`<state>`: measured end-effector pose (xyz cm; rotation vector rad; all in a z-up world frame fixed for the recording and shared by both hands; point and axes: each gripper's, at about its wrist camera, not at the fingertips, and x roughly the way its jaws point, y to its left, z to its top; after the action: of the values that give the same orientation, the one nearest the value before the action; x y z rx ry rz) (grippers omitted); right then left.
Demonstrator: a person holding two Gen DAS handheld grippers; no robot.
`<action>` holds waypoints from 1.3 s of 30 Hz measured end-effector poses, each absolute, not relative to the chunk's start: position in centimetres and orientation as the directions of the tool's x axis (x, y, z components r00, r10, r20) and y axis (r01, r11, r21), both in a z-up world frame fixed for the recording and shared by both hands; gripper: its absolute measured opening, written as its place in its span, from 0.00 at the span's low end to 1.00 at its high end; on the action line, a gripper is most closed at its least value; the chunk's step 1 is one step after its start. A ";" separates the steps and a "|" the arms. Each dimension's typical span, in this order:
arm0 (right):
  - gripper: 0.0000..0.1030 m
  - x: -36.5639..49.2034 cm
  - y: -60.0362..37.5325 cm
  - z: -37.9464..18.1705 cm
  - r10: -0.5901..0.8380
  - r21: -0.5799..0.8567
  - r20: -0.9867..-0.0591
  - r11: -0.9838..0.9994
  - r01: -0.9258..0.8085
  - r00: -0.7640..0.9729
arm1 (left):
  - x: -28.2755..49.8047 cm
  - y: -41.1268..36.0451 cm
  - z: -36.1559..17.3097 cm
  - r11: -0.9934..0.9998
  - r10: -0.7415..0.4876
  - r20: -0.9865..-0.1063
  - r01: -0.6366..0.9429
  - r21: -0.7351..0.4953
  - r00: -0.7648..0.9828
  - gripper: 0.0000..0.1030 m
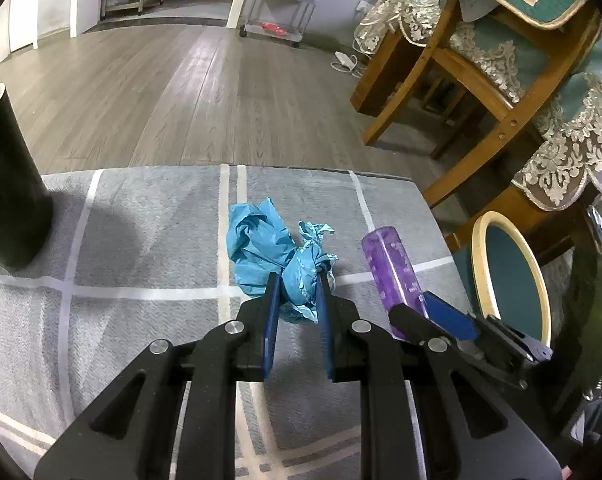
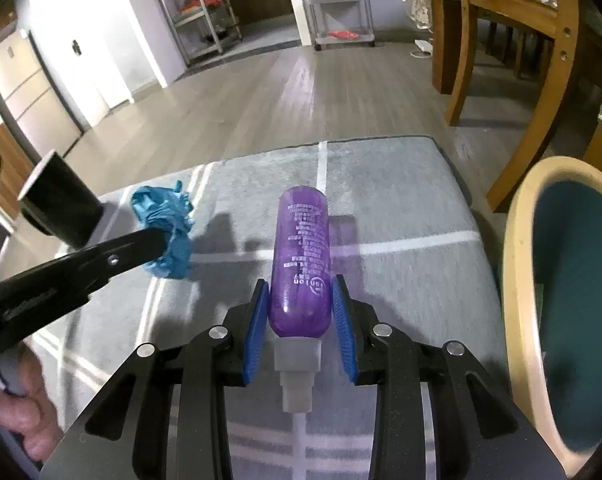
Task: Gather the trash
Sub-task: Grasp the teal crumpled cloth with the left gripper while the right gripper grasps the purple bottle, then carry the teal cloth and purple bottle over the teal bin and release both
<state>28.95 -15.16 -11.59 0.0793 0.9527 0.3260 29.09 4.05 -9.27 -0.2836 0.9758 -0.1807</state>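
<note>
Purple plastic bottle [image 2: 299,262] lies flat on the grey rug [image 2: 401,208], long axis straight along the right gripper [image 2: 300,322], cap end nearest; the blue pads flank its body, whether pressing I can't tell. Left of the bottle, the left gripper [image 1: 298,288] pinches the blue crumpled wrapper [image 1: 261,248]. Black bin [image 1: 5,184] stands further left.
</note>
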 end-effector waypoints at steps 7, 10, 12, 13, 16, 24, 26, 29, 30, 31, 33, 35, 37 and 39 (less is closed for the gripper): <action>0.32 26.2 -17.2 -9.6 0.336 0.262 -0.746 0.942 -0.211 0.575 | 28.7 3.1 -8.4 0.949 -0.283 -0.780 0.046 -0.312 0.558 0.17; 0.32 24.8 -18.1 -8.1 0.338 0.268 -0.720 0.941 -0.206 0.605 | 28.5 2.6 -7.9 0.948 -0.291 -0.773 0.057 -0.315 0.563 0.17; 0.32 23.7 -19.1 -6.9 0.336 0.272 -0.700 0.941 -0.199 0.630 | 28.3 2.1 -7.5 0.946 -0.298 -0.769 0.066 -0.319 0.566 0.17; 0.32 23.3 -19.6 -6.3 0.331 0.272 -0.691 0.943 -0.193 0.643 | 28.2 1.8 -7.2 0.944 -0.304 -0.766 0.073 -0.321 0.567 0.17; 0.32 22.1 -21.2 -5.0 0.316 0.277 -0.667 0.946 -0.169 0.675 | 27.9 0.4 -6.6 0.941 -0.320 -0.757 0.102 -0.321 0.570 0.17; 0.32 19.4 -26.3 -3.0 0.241 0.281 -0.629 0.957 -0.073 0.739 | 27.3 -4.2 -4.7 0.923 -0.382 -0.726 0.193 -0.333 0.572 0.17; 0.32 18.9 -27.7 -2.8 0.223 0.291 -0.623 0.956 -0.043 0.750 | 27.1 -5.7 -4.3 0.915 -0.402 -0.718 0.224 -0.335 0.568 0.17; 0.32 18.4 -29.4 -2.8 0.197 0.298 -0.616 0.955 -0.006 0.762 | 27.0 -7.7 -3.9 0.905 -0.425 -0.711 0.266 -0.332 0.560 0.17; 0.32 18.2 -29.9 -2.8 0.191 0.299 -0.616 0.954 0.003 0.765 | 26.9 -8.2 -3.8 0.903 -0.430 -0.710 0.276 -0.330 0.558 0.17; 0.32 18.1 -30.5 -2.9 0.179 0.301 -0.614 0.953 0.018 0.768 | 26.8 -8.9 -3.7 0.899 -0.437 -0.708 0.290 -0.327 0.554 0.17; 0.32 17.9 -31.5 -3.0 0.161 0.307 -0.612 0.951 0.044 0.774 | 26.7 -10.1 -3.6 0.891 -0.453 -0.703 0.314 -0.329 0.548 0.17; 0.32 17.7 -32.4 -3.0 0.145 0.311 -0.609 0.948 0.066 0.780 | 26.6 -11.3 -3.5 0.876 -0.478 -0.694 0.344 -0.337 0.538 0.17; 0.32 17.6 -33.5 -3.0 0.135 0.321 -0.606 0.943 0.086 0.784 | 26.5 -12.4 -3.4 0.860 -0.505 -0.685 0.372 -0.349 0.526 0.17; 0.32 17.5 -34.3 -3.2 0.125 0.329 -0.607 0.938 0.105 0.785 | 26.4 -13.7 -3.2 0.846 -0.523 -0.680 0.406 -0.345 0.514 0.17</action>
<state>17.54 -34.26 -3.25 0.3596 0.6725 0.0111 26.39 -13.67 -3.21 -0.1483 0.8665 -0.5609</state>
